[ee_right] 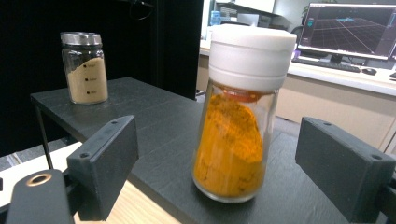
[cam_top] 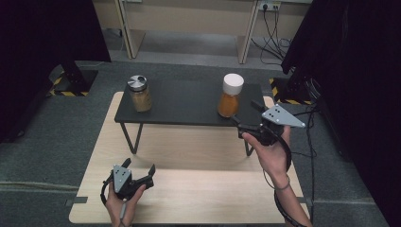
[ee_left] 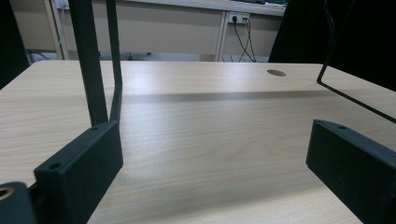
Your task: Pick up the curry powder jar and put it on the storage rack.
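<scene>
Right gripper (cam_top: 247, 115) level, spread jaws flanking orange jar (ee_right: 236, 116)

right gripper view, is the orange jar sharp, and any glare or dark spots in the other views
Right gripper view: the orange spice jar is sharp, the monitor behind it soft. Left gripper view: the near jaws are blurred, and the shelf's shadow bands the wooden table. High view: black curtains leave both sides very dark, and the black shelf has a dull sheen.
</scene>
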Demonstrator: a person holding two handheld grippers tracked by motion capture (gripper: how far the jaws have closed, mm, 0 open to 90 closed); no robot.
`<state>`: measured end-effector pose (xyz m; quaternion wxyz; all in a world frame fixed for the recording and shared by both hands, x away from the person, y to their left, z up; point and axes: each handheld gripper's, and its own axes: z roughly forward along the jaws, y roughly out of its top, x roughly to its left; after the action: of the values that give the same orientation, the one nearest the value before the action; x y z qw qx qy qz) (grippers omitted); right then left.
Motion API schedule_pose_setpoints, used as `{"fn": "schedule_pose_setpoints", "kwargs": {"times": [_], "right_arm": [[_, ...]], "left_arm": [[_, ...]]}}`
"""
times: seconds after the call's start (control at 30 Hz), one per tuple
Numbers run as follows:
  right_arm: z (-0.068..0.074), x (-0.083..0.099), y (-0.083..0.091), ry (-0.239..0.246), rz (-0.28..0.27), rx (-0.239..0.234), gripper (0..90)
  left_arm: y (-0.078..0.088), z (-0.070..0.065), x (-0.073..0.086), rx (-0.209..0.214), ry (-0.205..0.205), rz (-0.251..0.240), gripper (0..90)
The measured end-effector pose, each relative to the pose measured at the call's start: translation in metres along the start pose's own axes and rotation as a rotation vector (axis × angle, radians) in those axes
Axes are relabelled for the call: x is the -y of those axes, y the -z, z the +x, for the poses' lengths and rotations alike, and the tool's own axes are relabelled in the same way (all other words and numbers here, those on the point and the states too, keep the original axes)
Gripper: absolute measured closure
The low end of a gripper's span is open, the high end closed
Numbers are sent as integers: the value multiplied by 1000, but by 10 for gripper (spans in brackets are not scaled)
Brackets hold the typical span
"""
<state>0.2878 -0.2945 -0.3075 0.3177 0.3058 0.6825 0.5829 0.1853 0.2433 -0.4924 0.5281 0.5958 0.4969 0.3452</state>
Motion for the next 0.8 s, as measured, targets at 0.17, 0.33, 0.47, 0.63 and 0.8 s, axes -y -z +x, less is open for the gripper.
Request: {"fn": "schedule_pose_setpoints", "kwargs": {"times": [0.17,0.33,0.47,0.63,0.8], "right_arm": [[5,6,7,-1,1,4,135],[9,10,13,-3,2,5,135],[14,17,19,-7,7,17,135],[19,24,24,-8,13,23,135],[25,32,31,-5,25,26,135]], "left_arm": [[0,-1,0,3,-1,0,29],[0,-1,0,5,-2,3,29],[1,-2,0,4,-3,4,29],[1,-2,0,2,-3,4,29],[1,-2,0,0,-2,3,29]]}}
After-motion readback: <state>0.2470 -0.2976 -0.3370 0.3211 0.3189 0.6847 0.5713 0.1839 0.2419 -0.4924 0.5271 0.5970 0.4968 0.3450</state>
